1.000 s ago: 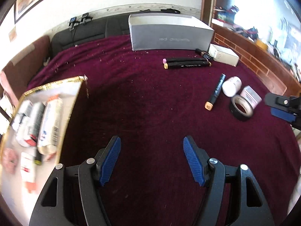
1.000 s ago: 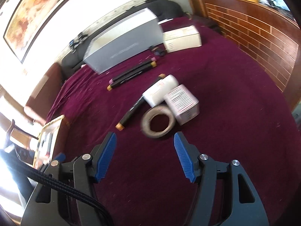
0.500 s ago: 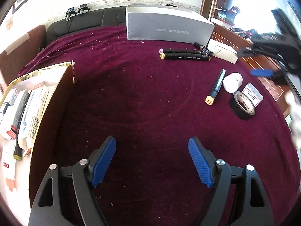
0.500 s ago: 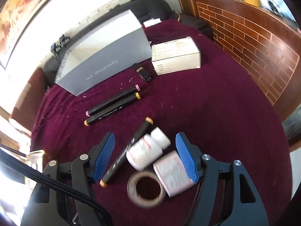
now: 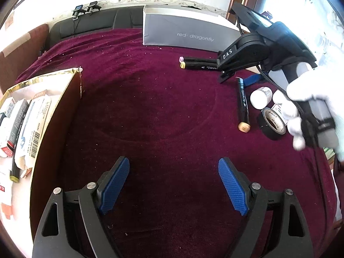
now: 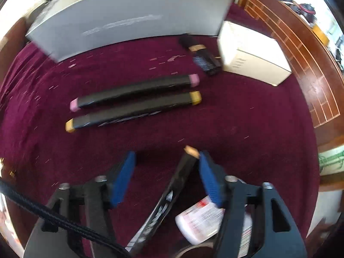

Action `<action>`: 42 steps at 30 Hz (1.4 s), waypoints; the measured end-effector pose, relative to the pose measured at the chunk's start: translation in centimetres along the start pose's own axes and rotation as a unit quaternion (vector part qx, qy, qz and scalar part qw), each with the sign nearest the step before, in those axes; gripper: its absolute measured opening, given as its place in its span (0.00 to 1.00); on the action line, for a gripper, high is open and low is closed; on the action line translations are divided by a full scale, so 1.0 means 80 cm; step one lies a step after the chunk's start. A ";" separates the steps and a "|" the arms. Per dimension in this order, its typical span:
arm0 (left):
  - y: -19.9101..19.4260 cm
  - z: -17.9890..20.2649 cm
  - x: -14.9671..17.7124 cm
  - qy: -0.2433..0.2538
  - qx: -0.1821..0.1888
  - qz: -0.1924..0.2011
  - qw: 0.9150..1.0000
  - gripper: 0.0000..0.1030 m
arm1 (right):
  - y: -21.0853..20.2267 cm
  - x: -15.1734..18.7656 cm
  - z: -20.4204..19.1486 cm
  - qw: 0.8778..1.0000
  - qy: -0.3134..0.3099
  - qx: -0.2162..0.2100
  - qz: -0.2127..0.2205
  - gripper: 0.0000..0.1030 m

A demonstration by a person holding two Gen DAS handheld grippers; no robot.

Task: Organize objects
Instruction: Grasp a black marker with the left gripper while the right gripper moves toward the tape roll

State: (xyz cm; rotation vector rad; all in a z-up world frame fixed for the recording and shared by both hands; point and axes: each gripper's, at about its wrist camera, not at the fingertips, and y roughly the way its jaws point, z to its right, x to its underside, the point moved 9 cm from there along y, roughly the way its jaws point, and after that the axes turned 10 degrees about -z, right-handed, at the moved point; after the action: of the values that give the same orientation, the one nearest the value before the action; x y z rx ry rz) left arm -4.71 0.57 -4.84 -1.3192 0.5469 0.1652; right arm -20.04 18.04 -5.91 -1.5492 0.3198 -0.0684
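Maroon cloth (image 5: pixel 154 107), brick ledge (image 6: pixel 301 49), black sofa (image 5: pixel 90 25)

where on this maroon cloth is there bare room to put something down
The widest bare patch lies between the gold-edged tray and the lone marker, ahead of the left gripper. It is crowded around the tape roll and white bottle, where the right gripper works.

Right gripper down over the orange-capped marker

We have brought our right gripper (image 6: pixel 166 172) low over the cloth near its right edge; its open jaws now straddle the orange-capped marker (image 6: pixel 172 193), with the white bottle (image 6: pixel 197 221) under the right finger.
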 end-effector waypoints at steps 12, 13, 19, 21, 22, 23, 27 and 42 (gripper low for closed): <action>-0.006 -0.009 0.001 -0.034 0.031 -0.002 0.999 0.78 | -0.020 0.145 -0.058 0.986 -0.049 -0.150 -0.056 0.15; -0.006 -0.010 0.002 -0.035 0.031 -0.002 0.999 0.78 | -0.022 0.156 -0.060 0.984 -0.052 -0.161 -0.063 0.15; -0.007 -0.008 0.005 -0.031 0.027 0.002 0.999 0.78 | -0.067 0.193 -0.050 0.977 -0.055 -0.200 -0.040 0.20; -0.006 -0.005 0.005 -0.024 0.024 0.009 0.999 0.78 | -0.093 0.199 -0.024 0.983 -0.055 -0.177 0.005 0.33; -0.006 -0.004 0.004 -0.022 0.025 0.010 0.999 0.78 | -0.107 0.199 -0.012 0.983 -0.049 -0.173 0.029 0.44; -0.006 -0.003 0.005 -0.021 0.025 0.010 0.999 0.78 | -0.122 0.201 0.004 0.983 -0.039 -0.169 0.057 0.48; 0.000 0.003 0.005 -0.003 -0.013 0.000 1.000 0.78 | -0.158 0.199 0.056 0.976 -0.001 -0.174 0.127 0.57; -0.014 -0.001 0.028 0.012 0.019 -0.021 1.000 0.13 | -0.121 0.187 0.067 0.974 -0.003 -0.192 0.120 0.58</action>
State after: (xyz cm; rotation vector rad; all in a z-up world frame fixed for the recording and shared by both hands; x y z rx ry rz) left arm -2.39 -0.24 -4.93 -1.2958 0.5399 0.1039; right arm -2.91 19.30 1.20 -1.8807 0.5368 0.1984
